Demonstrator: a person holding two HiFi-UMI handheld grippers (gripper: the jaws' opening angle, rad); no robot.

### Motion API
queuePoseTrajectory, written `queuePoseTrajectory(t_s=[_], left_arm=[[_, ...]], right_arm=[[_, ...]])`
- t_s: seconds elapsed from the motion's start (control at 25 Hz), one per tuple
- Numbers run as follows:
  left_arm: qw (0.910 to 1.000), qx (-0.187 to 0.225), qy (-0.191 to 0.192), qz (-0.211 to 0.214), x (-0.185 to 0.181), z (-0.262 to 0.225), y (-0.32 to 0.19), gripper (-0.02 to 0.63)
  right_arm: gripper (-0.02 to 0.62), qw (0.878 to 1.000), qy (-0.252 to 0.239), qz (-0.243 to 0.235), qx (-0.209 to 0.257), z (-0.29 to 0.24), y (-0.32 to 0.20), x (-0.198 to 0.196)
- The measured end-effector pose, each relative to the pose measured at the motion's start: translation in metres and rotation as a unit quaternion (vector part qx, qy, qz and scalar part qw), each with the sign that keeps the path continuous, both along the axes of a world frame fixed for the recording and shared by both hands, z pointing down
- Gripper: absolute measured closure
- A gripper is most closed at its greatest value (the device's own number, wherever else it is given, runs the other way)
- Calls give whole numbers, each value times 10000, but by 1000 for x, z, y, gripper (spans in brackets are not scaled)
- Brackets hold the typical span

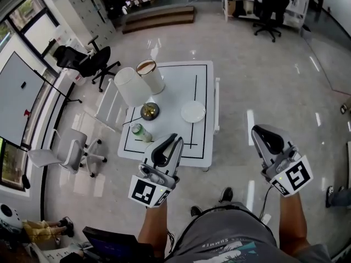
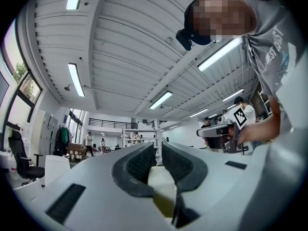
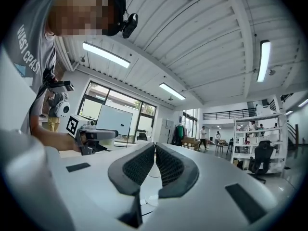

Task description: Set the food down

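Observation:
On the white table (image 1: 181, 75) stand a dark bowl of food (image 1: 149, 111), an empty white plate (image 1: 193, 112) and a green-capped bottle (image 1: 141, 132). My left gripper (image 1: 176, 140) hovers over the table's near edge, jaws closed, and I see nothing held in it. My right gripper (image 1: 256, 130) is off the table's right side above the floor, also closed and empty. The left gripper view (image 2: 158, 150) and the right gripper view (image 3: 155, 148) look out level into the room, with the pads together. None of the tabletop items shows in them.
Two tall white cylinders (image 1: 130, 86) (image 1: 150, 75) stand at the table's far left. Office chairs (image 1: 88, 62) (image 1: 68, 152) are on the left, and another chair (image 1: 271, 7) is by shelving at the back. My legs and feet are just before the table.

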State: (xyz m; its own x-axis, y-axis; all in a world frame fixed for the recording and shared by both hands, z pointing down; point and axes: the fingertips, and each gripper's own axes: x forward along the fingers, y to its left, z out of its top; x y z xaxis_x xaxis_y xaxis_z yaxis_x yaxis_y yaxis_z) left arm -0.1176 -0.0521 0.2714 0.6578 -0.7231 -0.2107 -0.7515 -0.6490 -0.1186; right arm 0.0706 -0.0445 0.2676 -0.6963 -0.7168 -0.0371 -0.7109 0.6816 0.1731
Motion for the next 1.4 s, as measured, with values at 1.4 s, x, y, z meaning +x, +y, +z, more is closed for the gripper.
queuePoseTrajectory(t_s=[1.4], left_arm=[[9999,-100,68,100,24,27,-157,546]], right_arm=[[586,9988,278,-202,-356,27,-125,-15]])
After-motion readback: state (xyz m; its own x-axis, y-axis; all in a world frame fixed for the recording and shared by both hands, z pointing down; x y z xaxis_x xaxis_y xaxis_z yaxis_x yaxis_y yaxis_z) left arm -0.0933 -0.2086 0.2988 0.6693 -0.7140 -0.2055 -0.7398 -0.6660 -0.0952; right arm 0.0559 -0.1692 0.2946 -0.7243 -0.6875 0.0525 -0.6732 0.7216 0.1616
